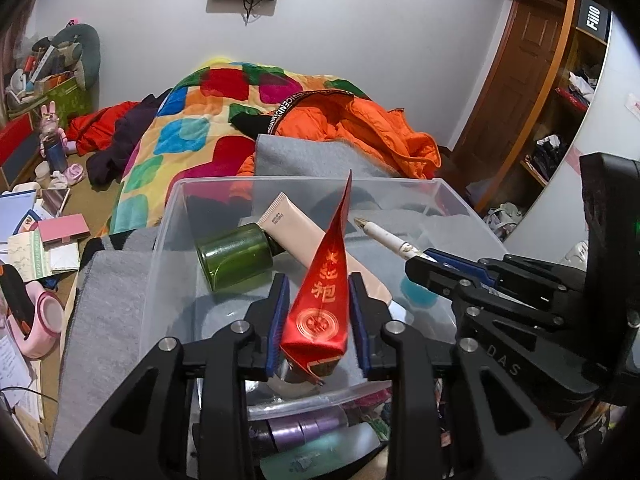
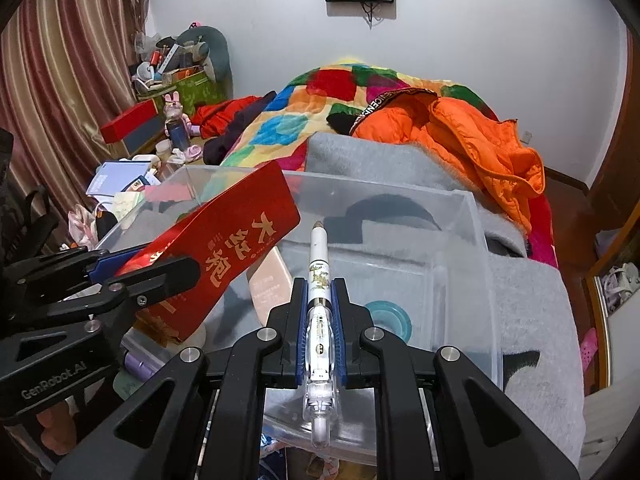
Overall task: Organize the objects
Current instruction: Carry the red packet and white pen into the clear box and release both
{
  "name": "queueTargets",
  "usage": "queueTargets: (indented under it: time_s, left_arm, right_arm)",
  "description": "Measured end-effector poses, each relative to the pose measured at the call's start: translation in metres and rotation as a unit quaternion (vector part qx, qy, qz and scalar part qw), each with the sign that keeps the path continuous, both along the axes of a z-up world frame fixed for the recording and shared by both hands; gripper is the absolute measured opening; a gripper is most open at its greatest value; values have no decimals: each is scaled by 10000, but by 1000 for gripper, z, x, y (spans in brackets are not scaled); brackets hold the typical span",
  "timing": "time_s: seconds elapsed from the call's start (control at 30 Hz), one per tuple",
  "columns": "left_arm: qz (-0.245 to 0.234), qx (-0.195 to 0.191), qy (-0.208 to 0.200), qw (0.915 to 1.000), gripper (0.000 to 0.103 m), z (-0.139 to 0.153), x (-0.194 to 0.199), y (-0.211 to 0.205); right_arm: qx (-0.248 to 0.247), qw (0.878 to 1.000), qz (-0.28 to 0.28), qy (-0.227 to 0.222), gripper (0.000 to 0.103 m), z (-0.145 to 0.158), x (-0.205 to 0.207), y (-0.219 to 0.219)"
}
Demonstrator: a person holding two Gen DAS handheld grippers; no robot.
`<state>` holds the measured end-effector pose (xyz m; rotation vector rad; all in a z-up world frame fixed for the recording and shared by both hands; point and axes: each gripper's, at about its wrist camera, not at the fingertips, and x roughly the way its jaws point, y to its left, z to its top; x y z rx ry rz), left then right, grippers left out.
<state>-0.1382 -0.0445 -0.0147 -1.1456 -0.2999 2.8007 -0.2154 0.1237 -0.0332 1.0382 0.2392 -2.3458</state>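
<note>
the left gripper (image 1: 320, 312) stands over the near end of a clear plastic bin (image 1: 460, 196), its blue pads (image 1: 280, 320) set a little apart with a red foil packet (image 1: 320, 300) between them; the left pad lies against the packet's edge, the right one shows a thin gap, so i cannot tell whether the grip is firm. the packet stands tilted, its pointed end up and away. the right gripper (image 2: 320, 312), just beside it over the same bin, is clamped narrow on a white pen (image 2: 319, 264) that points forward between the pads. inside the bin lie a green glass jar (image 1: 234, 258) on its side, touching a beige tube (image 1: 296, 236), and a teal lid (image 2: 390, 318) near the right gripper. the bin sits on a grey blanket (image 2: 528, 300) on a bed, with a bright patchwork quilt (image 1: 192, 132) and an orange jacket (image 1: 380, 136) beyond
</note>
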Motion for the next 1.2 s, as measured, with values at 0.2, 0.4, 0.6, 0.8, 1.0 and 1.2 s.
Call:
queueTargets:
  time_s: [0.2,0.4,0.6,0.8,1.0,1.2]
  left_arm:
    - [-8,-29,103,9999,49,8,10,1]
    - [-6,-118,297,9995,62,23,26,4]
    - [15,-257,405,9988,75,31,45,10]
    - [-11,-375,428,9984,82,32,63,13]
    - [-23,-513,451,9977,89,30,82,16]
    - [-68,-607,332,9976,89,18,99,16]
  right_arm:
    - [63,10000,-43,46,13,4,4,4]
    - [61,9995,-90,291,38,14,18,15]
    - [-14,9989,-109,447,54,25,37,29]
    - [-30,9980,-199,602,64,34,53,43]
    - [-61,9976,-261,645,70,35,71,55]
    - [-66,9974,-464,548,78,27,79,73]
